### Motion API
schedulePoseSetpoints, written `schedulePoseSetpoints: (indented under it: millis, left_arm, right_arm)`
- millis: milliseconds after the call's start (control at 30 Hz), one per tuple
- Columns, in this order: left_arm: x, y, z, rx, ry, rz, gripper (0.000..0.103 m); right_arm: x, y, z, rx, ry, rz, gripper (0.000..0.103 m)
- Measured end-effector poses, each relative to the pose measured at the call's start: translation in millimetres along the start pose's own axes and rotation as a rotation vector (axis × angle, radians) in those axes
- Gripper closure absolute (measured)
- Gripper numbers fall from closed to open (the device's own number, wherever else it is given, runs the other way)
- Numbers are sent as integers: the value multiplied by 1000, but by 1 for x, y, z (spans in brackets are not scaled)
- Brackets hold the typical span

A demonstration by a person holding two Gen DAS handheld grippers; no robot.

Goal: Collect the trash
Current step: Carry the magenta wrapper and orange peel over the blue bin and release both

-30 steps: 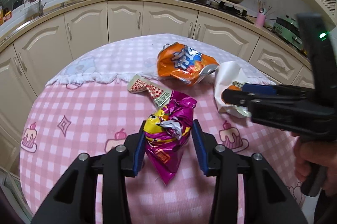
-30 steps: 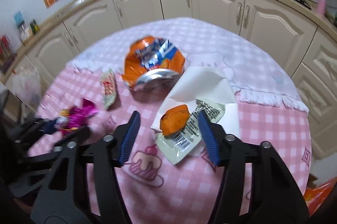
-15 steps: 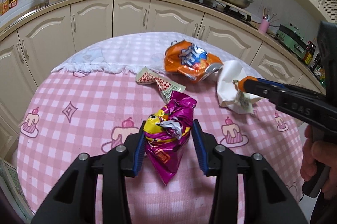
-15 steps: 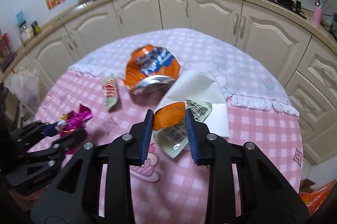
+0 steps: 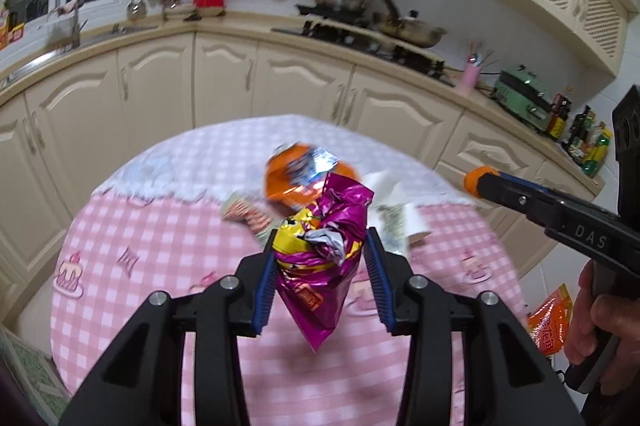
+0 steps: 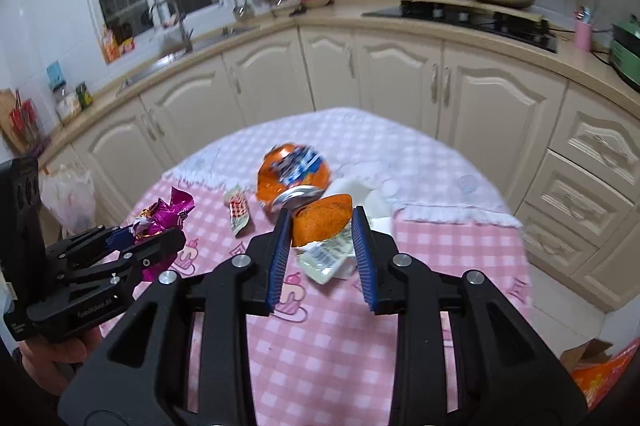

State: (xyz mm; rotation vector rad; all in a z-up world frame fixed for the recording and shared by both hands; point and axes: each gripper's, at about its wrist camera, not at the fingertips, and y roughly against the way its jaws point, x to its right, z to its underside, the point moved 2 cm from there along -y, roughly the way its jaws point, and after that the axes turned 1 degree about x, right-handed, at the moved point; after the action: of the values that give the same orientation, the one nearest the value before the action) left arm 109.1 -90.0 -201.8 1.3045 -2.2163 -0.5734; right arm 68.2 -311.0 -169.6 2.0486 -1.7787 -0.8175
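The orange bag (image 5: 298, 172) looks blurry, and the purple wrapper (image 5: 324, 258) hides its 5 o'clock part. The small red packet (image 5: 244, 214) is too fuzzy to read. A picture edge cuts off the person's hand (image 5: 600, 330).

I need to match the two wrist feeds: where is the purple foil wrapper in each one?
Left wrist: purple foil wrapper at centre, clamped in the left tool, above the table.
Right wrist: same wrapper at left edge, in that tool.
Shared landmark: orange crushed can on the table's far half.
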Motion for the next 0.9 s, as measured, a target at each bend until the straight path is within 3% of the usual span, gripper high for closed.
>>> schedulePoseSetpoints:
  millis: [200, 433, 700, 900]
  left_arm:
    - [58, 2, -11, 19, -66, 97, 63]
    - [149, -6, -3, -11, -186, 241, 63]
    - [267, -47, 56, -199, -367, 430, 63]
    - [335, -83, 122, -381, -469, 523, 63]
  right_arm:
    - [52, 57, 5, 68, -69, 97, 73]
    - [137, 123, 43, 99, -206, 250, 73]
    - [239, 173, 126, 13, -401, 428, 73]
    - [291, 183, 187, -50, -564, 472, 72]
